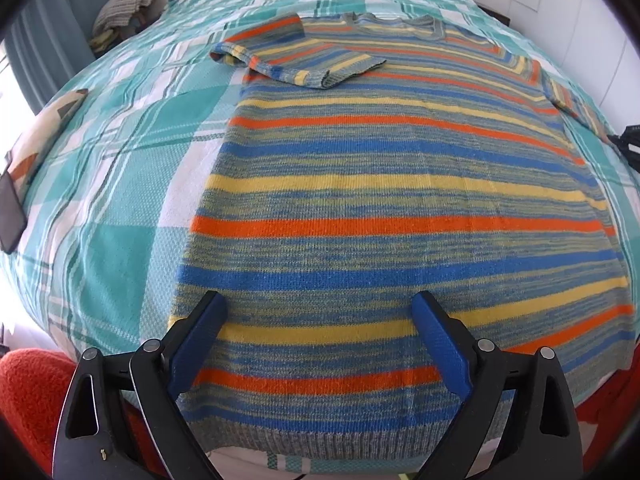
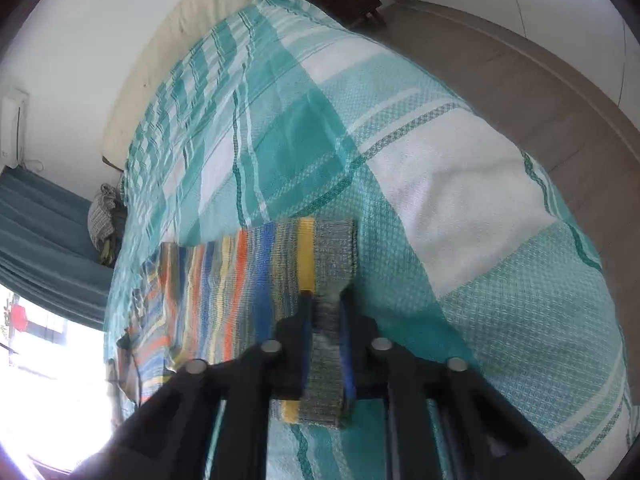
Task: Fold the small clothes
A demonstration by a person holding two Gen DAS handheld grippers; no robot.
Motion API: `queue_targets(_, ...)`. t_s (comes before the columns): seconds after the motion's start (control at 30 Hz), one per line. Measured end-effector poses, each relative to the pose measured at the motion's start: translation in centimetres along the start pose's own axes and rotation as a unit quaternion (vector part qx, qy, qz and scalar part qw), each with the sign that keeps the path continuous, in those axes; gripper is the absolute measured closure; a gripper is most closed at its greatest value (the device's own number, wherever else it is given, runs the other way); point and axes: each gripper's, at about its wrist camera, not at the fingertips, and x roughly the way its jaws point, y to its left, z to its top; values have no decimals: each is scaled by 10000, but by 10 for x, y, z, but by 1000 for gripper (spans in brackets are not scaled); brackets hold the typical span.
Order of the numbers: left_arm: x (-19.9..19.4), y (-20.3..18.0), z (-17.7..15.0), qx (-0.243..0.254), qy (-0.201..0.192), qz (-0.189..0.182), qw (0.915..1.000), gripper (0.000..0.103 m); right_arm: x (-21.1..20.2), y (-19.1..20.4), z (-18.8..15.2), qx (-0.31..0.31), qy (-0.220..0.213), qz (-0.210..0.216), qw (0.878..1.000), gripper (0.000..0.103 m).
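One striped sweater [image 1: 400, 200] lies flat on the bed [image 1: 120, 160], which is covered by one teal-and-white plaid spread. Its grey ribbed hem is nearest the left gripper [image 1: 318, 312], and the neckline is at the far end, straight ahead of the jaws. The stripes run across in orange, yellow and blue, over a mottled grey-blue ground.

The left jaws stand wide apart with nothing pinched; two blue pads [image 1: 200, 344] show, one on each finger, poised over the lower body of the sweater, with the hem below and between them. Whether the pad tips touch the knit cannot be told.

Two sleeves are visible. One sleeve [image 1: 296, 60], far ahead and left of the left jaws, is folded in over the chest. The other sleeve [image 2: 332, 248] runs off to the far right, where the right gripper [image 2: 326, 300] has it: those jaws are clamped together on the grey ribbed cuff, which passes between the two fingers and sticks out beyond their tips. The rest of the sweater trails away to the left of the right jaws.

One dark phone [image 1: 12, 216] lies on the bed far left of the left jaws, and one bundle of grey patterned cloth [image 1: 128, 4] sits beyond the bed's far left corner.
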Motion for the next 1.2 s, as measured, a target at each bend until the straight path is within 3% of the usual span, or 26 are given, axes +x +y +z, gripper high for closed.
queue_targets(0.07,-1,1,0,-12,2,-4,10000,7,-18,12,-1,-186,-339,-439,9983,100)
queue_targets(0.17,0,2,-2,-27,-11,-9,10000,7,-36,21,-4,-685,-737,-1329,9860,101)
queue_targets(0.23,2,1,-1,-8,1,-6,10000,7,-24,9,-4,-512,-464,-1408,9876,101)
queue_targets(0.33,1,1,0,37,-11,13,10000,7,-19,8,-7,-578,-493,-1497,9858,101)
queue_targets(0.4,-1,2,-1,21,-6,6,10000,7,-24,6,-7,-470,-513,-1247,9898,100)
queue_targets(0.47,-2,3,-1,-9,-7,-3,10000,7,-38,2,-8,-225,-583,-978,9932,86)
queue_targets(0.57,-1,4,-2,-35,-3,-26,10000,7,-63,-5,-19,145,-744,-489,9959,76)
queue_targets(0.73,-1,-1,-1,38,-25,-3,10000,7,-46,-18,-36,756,-206,-98,9969,61)
queue_targets(0.8,-1,-1,-3,49,-3,-12,10000,7,-36,-20,-40,799,-150,108,9966,64)
queue_targets(0.83,-1,0,-4,39,9,-22,10000,7,-32,-17,-40,703,-85,84,9975,95)
queue_targets(0.87,-1,1,-4,20,22,-37,10000,7,-30,-14,-40,554,-74,-182,9983,100)
queue_targets(1.0,-2,2,-6,-7,39,-46,10000,7,-39,1,-44,-131,-377,-1210,9918,101)
queue_targets(1.17,0,-1,-6,70,19,22,10000,7,-33,2,-46,-337,-373,-1399,9889,99)
queue_targets(1.2,0,-1,-7,60,22,18,10000,6,-35,3,-46,-382,-387,-1338,9895,88)
